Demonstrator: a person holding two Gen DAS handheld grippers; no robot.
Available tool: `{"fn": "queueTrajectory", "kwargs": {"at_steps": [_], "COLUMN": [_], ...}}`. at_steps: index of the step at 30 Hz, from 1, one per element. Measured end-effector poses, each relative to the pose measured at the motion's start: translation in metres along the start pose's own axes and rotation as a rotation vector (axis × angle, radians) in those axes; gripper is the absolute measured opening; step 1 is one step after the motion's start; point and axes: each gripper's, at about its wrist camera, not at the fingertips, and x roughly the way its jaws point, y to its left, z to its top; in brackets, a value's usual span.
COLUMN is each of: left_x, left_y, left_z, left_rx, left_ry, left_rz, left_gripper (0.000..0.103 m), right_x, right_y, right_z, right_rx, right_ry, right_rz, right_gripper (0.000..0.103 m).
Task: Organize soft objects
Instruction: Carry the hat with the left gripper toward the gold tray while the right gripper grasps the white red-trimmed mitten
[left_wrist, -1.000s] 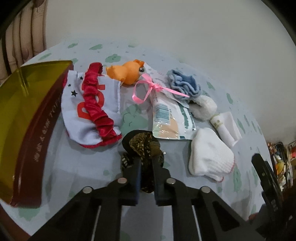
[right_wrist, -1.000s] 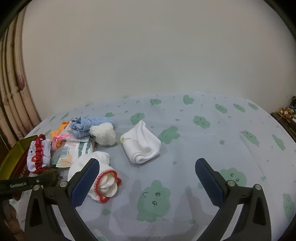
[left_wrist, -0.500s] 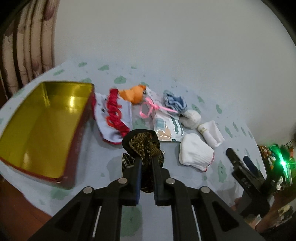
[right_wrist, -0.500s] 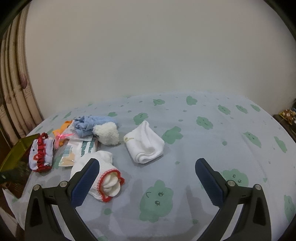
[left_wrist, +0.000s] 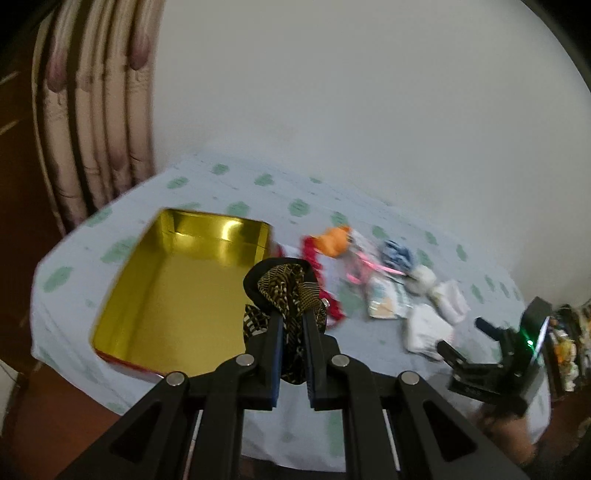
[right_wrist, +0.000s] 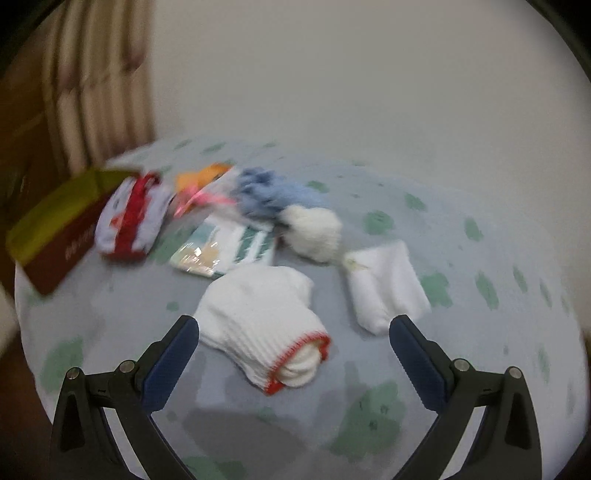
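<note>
My left gripper (left_wrist: 292, 314) is shut on a black and gold patterned cloth (left_wrist: 286, 284) and holds it in the air at the right edge of the open gold tin box (left_wrist: 177, 291). My right gripper (right_wrist: 294, 328) is open just above and in front of a white glove with a red cuff (right_wrist: 266, 317). In the left wrist view the right gripper (left_wrist: 476, 354) shows at the far right, over the table. A white folded sock (right_wrist: 388, 284) lies to the glove's right.
A pile lies on the pale blue tablecloth (right_wrist: 369, 369): a red-frilled white cloth (right_wrist: 133, 214), an orange toy (right_wrist: 203, 175), a blue cloth (right_wrist: 273, 195), a fluffy white ball (right_wrist: 314, 230), a plastic packet (right_wrist: 225, 251). The tin (right_wrist: 55, 236) sits at the table's left edge. Curtains (left_wrist: 92, 129) hang behind.
The left gripper rose and drew back toward the tin with the patterned cloth still in it. The right gripper swung left and now faces the white glove.
</note>
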Motion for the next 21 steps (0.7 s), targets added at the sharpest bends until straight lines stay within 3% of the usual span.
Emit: {"fn": "queueTrajectory", "kwargs": {"at_steps": [3, 7, 13, 14, 18, 21], "left_x": [0.008, 0.027, 0.060, 0.065, 0.083, 0.092], "left_y": [0.016, 0.038, 0.063, 0.067, 0.082, 0.089], "left_z": [0.010, 0.021, 0.031, 0.033, 0.039, 0.039], "left_rx": [0.003, 0.009, -0.007, -0.013, -0.018, -0.002], "left_ry": [0.010, 0.039, 0.079, 0.082, 0.114, 0.124], "left_rz": [0.034, 0.071, 0.126, 0.128, 0.171, 0.243], "left_gripper": [0.010, 0.010, 0.010, 0.011, 0.018, 0.019], "right_x": [0.014, 0.029, 0.059, 0.060, 0.064, 0.061], "right_y": [0.001, 0.003, 0.001, 0.000, -0.002, 0.003], "right_z": [0.010, 0.017, 0.020, 0.021, 0.023, 0.023], "right_rx": [-0.063, -0.146, -0.169, -0.154, -0.103, -0.108], "right_ry": [0.070, 0.145, 0.291, 0.297, 0.331, 0.331], "right_rz": [0.040, 0.026, 0.070, 0.103, 0.190, 0.209], "right_gripper": [0.102, 0.102, 0.102, 0.097, 0.054, 0.044]}}
